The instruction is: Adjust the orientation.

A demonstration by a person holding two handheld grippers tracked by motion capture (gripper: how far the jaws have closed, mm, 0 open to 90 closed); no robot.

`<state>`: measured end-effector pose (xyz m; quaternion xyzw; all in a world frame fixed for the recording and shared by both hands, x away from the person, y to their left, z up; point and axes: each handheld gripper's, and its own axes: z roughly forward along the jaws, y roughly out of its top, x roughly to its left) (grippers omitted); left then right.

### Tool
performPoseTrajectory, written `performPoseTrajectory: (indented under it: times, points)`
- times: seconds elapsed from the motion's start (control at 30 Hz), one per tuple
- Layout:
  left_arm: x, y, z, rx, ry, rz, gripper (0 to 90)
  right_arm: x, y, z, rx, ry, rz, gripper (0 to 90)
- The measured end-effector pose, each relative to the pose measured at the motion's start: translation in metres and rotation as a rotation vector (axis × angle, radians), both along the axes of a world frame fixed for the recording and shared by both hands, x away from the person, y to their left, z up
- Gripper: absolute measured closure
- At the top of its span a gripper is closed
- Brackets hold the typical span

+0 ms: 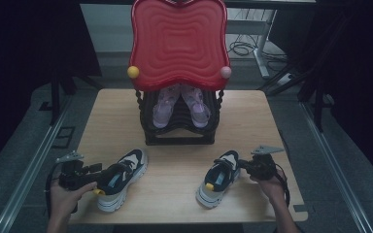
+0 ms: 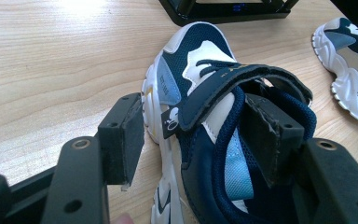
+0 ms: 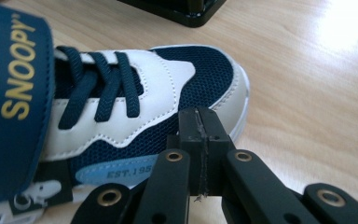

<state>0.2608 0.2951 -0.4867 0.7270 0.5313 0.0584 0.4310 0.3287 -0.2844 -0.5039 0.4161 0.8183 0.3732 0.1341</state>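
On the wooden worktop point(image 1: 175, 170) two navy-and-white sneakers lie near the person; the left sneaker point(image 1: 121, 178) sits at the near left, the right sneaker point(image 1: 218, 177) at the near right, well apart. The left tongs point(image 1: 94, 182) stand open around the left sneaker's collar, one pad inside the shoe and one outside its wall; whether they press it I cannot tell. The right tongs point(image 3: 200, 140) are closed, pads together on nothing, just beside the right sneaker's side. Farther off stands a black rack point(image 1: 179, 136) holding pale purple sandals point(image 1: 180, 106) under a red tray point(image 1: 178, 43).
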Motion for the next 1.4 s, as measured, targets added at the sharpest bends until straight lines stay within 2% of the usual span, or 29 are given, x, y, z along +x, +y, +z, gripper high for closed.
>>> performPoseTrajectory:
  times: [0.13,0.33,0.57,0.67,0.8,0.93,1.03,1.13,1.3,1.4]
  points:
    - [0.0,0.0,0.0,0.001,0.0,0.0,40.5,0.009,0.007,-0.001,0.004,-0.007,0.015,89.6]
    - [0.0,0.0,-0.001,0.0,0.002,-0.002,40.4,0.015,0.015,-0.004,0.041,-0.01,0.053,89.6]
    - [0.001,-0.001,-0.002,0.004,0.007,-0.004,40.4,0.019,0.021,-0.006,0.083,-0.011,0.07,89.6]
    - [0.001,-0.001,-0.002,0.007,0.008,-0.005,40.4,0.019,0.024,-0.007,0.092,-0.022,0.062,89.6]
    - [0.001,0.0,-0.002,0.005,0.007,-0.006,40.4,0.016,0.016,-0.002,0.111,-0.031,0.025,89.5]
    - [0.001,0.0,-0.001,0.005,0.007,-0.007,40.4,0.016,0.01,-0.005,0.103,0.006,0.011,89.6]
    - [0.0,0.0,-0.001,0.007,0.004,-0.005,40.4,0.016,0.015,-0.01,0.099,0.027,0.04,89.6]
    - [0.001,0.0,-0.001,0.007,0.004,-0.005,40.4,0.018,0.021,-0.012,0.094,0.02,0.052,89.5]
    - [0.0,-0.001,-0.001,0.01,0.003,-0.004,40.5,0.025,0.029,-0.013,0.123,0.028,0.091,89.6]
    - [0.0,0.0,0.0,0.012,0.004,-0.006,40.6,0.031,0.038,-0.014,0.133,0.052,0.131,89.5]
